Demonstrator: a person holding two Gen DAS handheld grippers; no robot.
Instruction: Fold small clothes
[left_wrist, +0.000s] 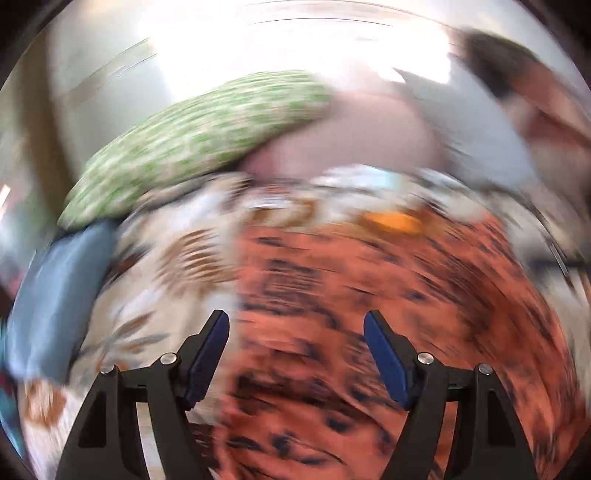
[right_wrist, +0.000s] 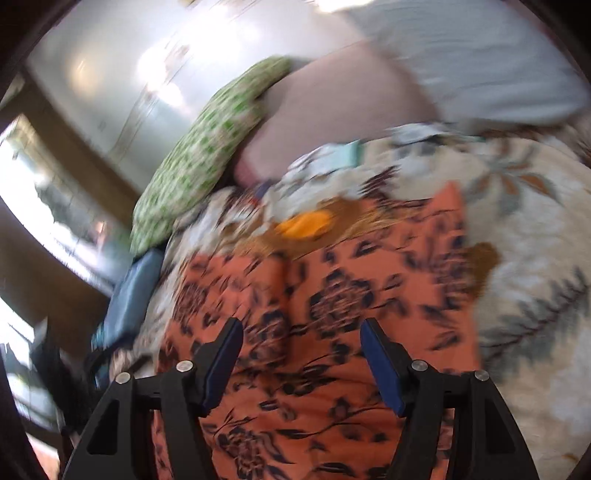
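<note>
1. The left gripper (left_wrist: 296, 325) has its jaws spread wide with nothing between the blue pads (left_wrist: 210, 354); it hangs over the orange garment (left_wrist: 369, 332), and whether it touches the cloth cannot be told through the heavy blur.
2. The right gripper (right_wrist: 301, 334) is likewise released, blue pads (right_wrist: 382, 365) apart and holding nothing, above the same orange garment (right_wrist: 325, 302).
3. The orange garment carries a dark floral print (plain in the right wrist view, only streaks in the left). In the right view it fills the frame from the centre down to 6 o'clock; in the left view it runs from the centre toward 4 o'clock.
4. It lies spread on a cream bedspread (right_wrist: 535, 229) patterned with grey and brown leaves, which shows at 3 o'clock in the right view and as the bedspread (left_wrist: 166, 266) at 8 o'clock in the left.
5. At the garment's far edge, about 12 o'clock of it, sits a bright yellow-orange patch (right_wrist: 304, 223), seen also as the patch (left_wrist: 391, 221); what it is cannot be told.
6. A green-and-white pillow (right_wrist: 192, 166) lies toward 10 o'clock in the right view, touching a mauve pillow (right_wrist: 332, 110) at 12 o'clock; the same green pillow (left_wrist: 192, 147) sits at 10 o'clock in the left view.
7. A blue cushion (left_wrist: 55, 295) lies at 9 o'clock in the left view, just below the green pillow.
</note>
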